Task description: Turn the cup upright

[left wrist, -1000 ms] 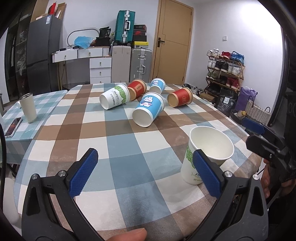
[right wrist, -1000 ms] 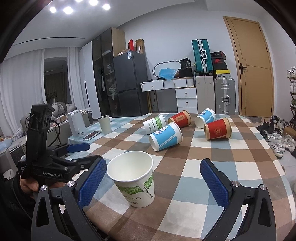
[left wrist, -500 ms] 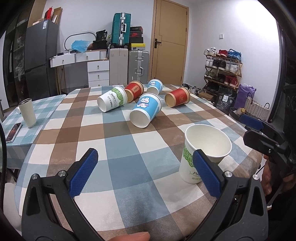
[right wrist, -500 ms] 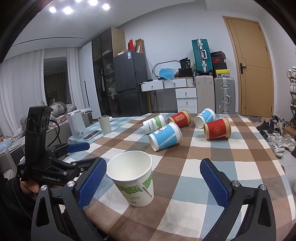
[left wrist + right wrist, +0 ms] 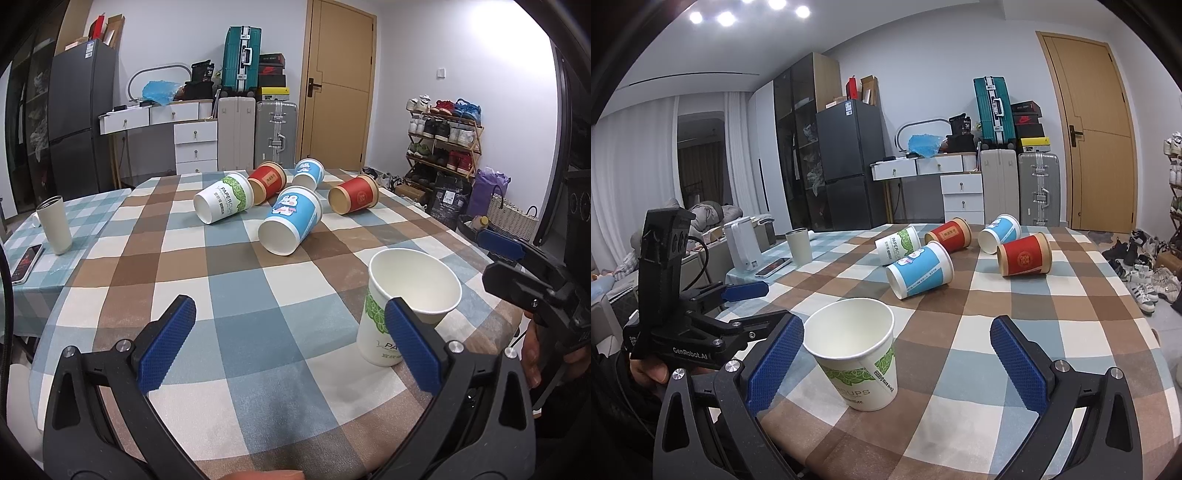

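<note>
A white paper cup with green leaves (image 5: 406, 302) (image 5: 857, 350) stands upright near the table's front edge. Several cups lie on their sides further back: a white-green one (image 5: 223, 203) (image 5: 897, 244), a big blue one (image 5: 290, 225) (image 5: 919, 269), a small blue one (image 5: 308, 173) (image 5: 999, 233), two red ones (image 5: 354, 199) (image 5: 267, 181) (image 5: 1025, 254) (image 5: 948, 234). My left gripper (image 5: 291, 347) is open and empty, its right pad in front of the upright cup. My right gripper (image 5: 895, 363) is open and empty, with the upright cup just inside its left pad.
The checked table (image 5: 236, 295) ends close on the right. A side table on the left holds a white tumbler (image 5: 54, 225), a phone (image 5: 26, 258) and a kettle (image 5: 742, 243). Suitcases, drawers, a fridge and a shoe rack (image 5: 443, 140) stand behind.
Both grippers stay open and nearly still. The left wrist view has drifted slightly, so the cups sit a little further left and lower in it. No cup has moved.
</note>
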A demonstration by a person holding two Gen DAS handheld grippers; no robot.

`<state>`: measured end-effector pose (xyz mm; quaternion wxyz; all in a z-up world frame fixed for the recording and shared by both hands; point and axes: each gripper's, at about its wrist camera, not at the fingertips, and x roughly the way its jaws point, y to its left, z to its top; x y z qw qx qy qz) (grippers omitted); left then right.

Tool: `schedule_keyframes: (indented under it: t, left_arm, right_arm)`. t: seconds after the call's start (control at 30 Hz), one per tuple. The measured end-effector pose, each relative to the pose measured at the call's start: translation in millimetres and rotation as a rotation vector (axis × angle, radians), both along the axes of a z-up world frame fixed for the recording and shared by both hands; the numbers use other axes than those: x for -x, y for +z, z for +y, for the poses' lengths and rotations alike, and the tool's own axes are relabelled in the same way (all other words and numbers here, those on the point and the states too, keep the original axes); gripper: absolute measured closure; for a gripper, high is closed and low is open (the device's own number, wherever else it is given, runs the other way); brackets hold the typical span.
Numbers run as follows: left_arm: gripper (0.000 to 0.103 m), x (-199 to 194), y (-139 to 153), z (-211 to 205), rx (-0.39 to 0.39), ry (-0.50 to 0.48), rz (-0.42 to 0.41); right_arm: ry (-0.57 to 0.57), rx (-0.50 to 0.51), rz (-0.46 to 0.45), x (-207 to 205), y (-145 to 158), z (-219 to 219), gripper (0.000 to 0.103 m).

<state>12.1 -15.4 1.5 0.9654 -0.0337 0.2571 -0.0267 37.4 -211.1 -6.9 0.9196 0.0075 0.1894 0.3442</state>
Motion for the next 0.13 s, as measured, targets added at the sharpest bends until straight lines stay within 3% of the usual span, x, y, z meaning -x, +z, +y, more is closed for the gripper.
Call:
schedule_keyframes:
  t: [0.13]
  left_arm:
    - [0.001, 0.0, 0.0, -0.2, 0.001, -0.001, -0.001]
  right_arm:
    - [-0.001, 0.001, -0.003, -0.1, -0.2, 0.6, 0.000]
